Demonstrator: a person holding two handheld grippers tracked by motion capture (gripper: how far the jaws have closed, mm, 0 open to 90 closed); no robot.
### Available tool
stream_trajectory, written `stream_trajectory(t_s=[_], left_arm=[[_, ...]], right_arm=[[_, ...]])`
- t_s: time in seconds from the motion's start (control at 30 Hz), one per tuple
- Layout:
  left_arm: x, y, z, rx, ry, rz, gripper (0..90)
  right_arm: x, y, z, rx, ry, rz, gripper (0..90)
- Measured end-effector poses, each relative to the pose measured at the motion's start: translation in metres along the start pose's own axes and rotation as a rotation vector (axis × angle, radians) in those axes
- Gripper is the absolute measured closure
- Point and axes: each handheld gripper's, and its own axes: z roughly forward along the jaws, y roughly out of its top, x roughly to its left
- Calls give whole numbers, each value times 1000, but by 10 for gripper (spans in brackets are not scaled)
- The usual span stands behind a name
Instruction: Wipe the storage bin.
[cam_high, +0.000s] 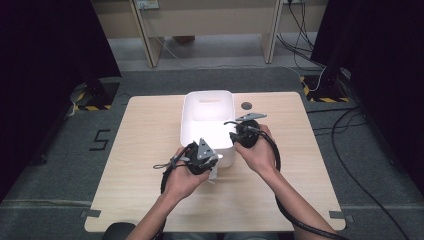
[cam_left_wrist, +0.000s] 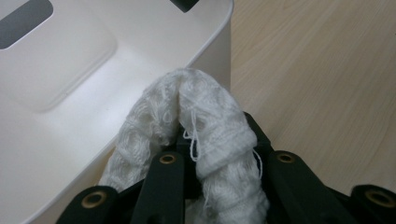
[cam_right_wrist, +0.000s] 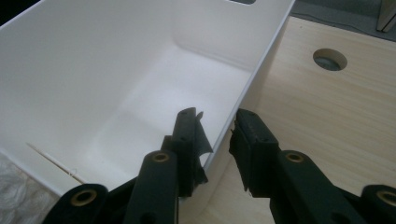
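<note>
Left gripper (cam_left_wrist: 212, 154) is clamped on a soft, floppy white knit cloth (cam_left_wrist: 205, 121) at the bin's (cam_high: 207, 102) 6 o'clock corner, right gripper (cam_right_wrist: 219, 140) straddles the wall, so grab bunched folds.

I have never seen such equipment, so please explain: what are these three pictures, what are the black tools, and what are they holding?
A person stands at a wooden table and holds a hand-operated gripper in each hand. One picture looks down from above; the other two come from cameras riding on the grippers, looking along their black jaws. A white plastic bin stands on the table. The left gripper is shut on a white knitted cloth at the bin's near corner. The right gripper straddles the bin's side wall; whether its pads press the wall is unclear.
</note>
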Motion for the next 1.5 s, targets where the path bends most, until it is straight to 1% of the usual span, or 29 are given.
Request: stream_trajectory(t_s=[0.03,0.13,0.23,0.6,0.63,0.9,1.03,1.13,1.27,1.3,1.5], left_arm=[[0,-1,3,9,-2,-2,745],[-1,-3,6,13,0,-1,745],[-3,-6,11,25,9,11,746],[-3,-11,17,32,8,8,748],[-2,-12,18,36,3,7,749],[-4,-13,19,43,7,5,751],[-6,-13,19,46,10,13,751],[-6,-13,20,53,4,13,751],[-6,-14,23,55,1,10,752],[-5,-15,25,55,0,2,752],[-6,-18,29,61,-1,7,752]], right_arm=[[0,0,0,0,1,0,709],[0,0,0,1,1,3,708],[0,0,0,-1,1,1,708],[0,0,0,-1,1,0,708],[0,0,0,-1,1,-1,708],[0,0,0,-1,2,-1,708],[0,0,0,-1,1,-2,708],[0,0,0,-1,1,-4,709],[1,0,0,0,1,-2,709],[0,0,0,-1,1,-3,710],[0,0,0,-1,0,-3,710]])
